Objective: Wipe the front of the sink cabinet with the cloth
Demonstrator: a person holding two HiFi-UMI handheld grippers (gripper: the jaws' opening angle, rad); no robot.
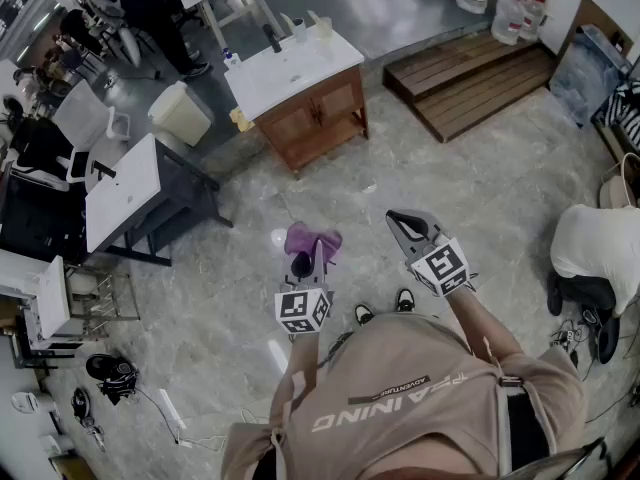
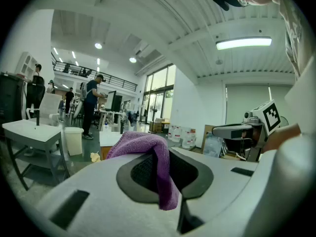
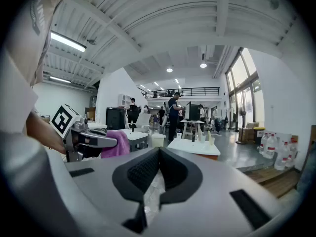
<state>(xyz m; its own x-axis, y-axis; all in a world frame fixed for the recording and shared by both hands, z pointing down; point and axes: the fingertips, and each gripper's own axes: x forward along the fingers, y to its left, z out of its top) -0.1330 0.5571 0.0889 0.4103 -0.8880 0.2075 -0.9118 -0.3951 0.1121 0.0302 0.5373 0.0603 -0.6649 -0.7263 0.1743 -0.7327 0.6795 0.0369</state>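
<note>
Left gripper (image 1: 308, 256) clamping purple cloth (image 1: 318, 236), bunched, drooping

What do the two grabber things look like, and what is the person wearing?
Both the left gripper and the right gripper are smooth grey plastic, pointed at the tip, with black bumpy pads inside. Each carries a white cube printed with black square markers. The person wears a beige short-sleeved T-shirt with white lettering.
</note>
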